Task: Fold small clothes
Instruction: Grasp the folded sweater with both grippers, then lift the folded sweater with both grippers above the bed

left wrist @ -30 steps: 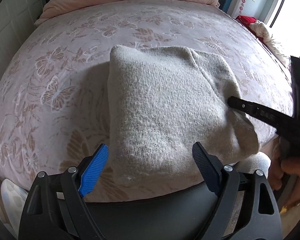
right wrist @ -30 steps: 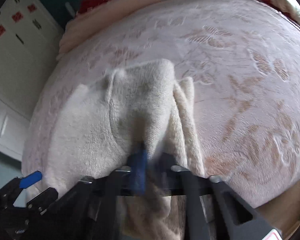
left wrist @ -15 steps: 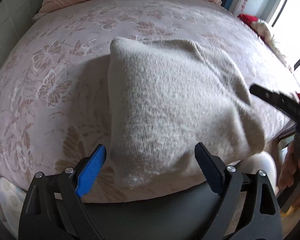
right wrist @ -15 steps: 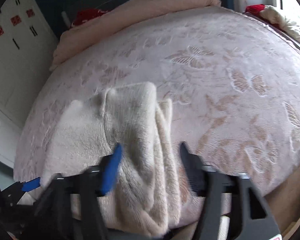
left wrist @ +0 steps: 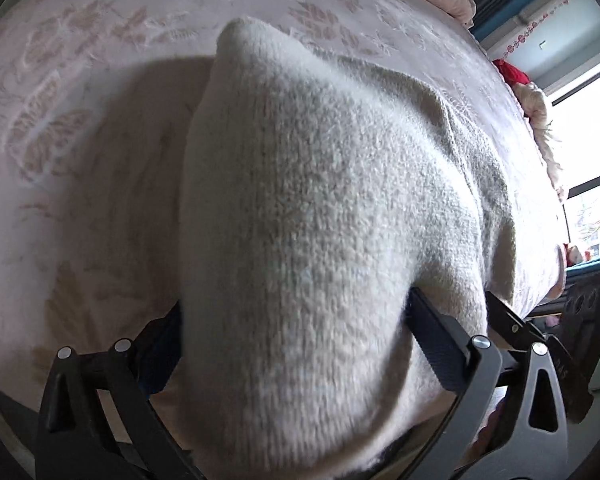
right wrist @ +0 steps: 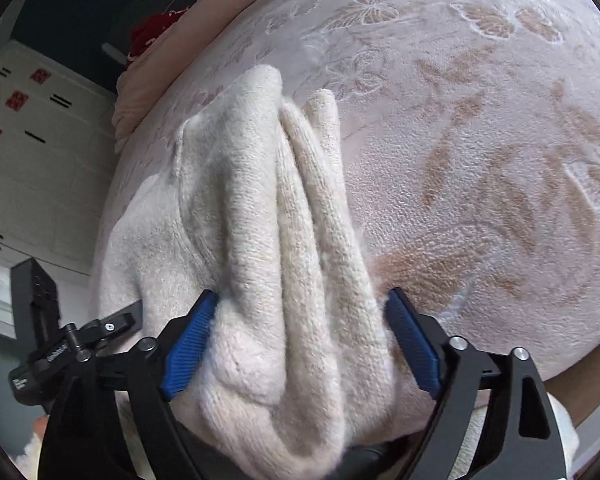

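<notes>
A folded cream knit sweater [left wrist: 320,220] lies on the pink butterfly bedspread [left wrist: 80,140] near the bed's front edge. My left gripper [left wrist: 296,340] is low over the sweater's near end. Its jaws are opening wide and straddle the fabric on both sides. In the right wrist view the sweater's layered folds [right wrist: 284,220] run between the blue pads of my right gripper [right wrist: 300,340]. Those jaws are opening too, with the fabric loose between them. One black finger [left wrist: 508,322] of the right gripper shows at the sweater's right side.
A pink duvet [right wrist: 148,92] is heaped at the far end of the bed, with something red [right wrist: 152,28] behind it. White cupboard doors [right wrist: 28,160] stand to the left. A bright window [left wrist: 588,120] is off to the right. The bed's front edge is right under both grippers.
My right gripper was shut on the sweater's folded edge and has opened. Both grippers have sunk closer to the sweater. The left jaws have spread and now straddle its near end.
</notes>
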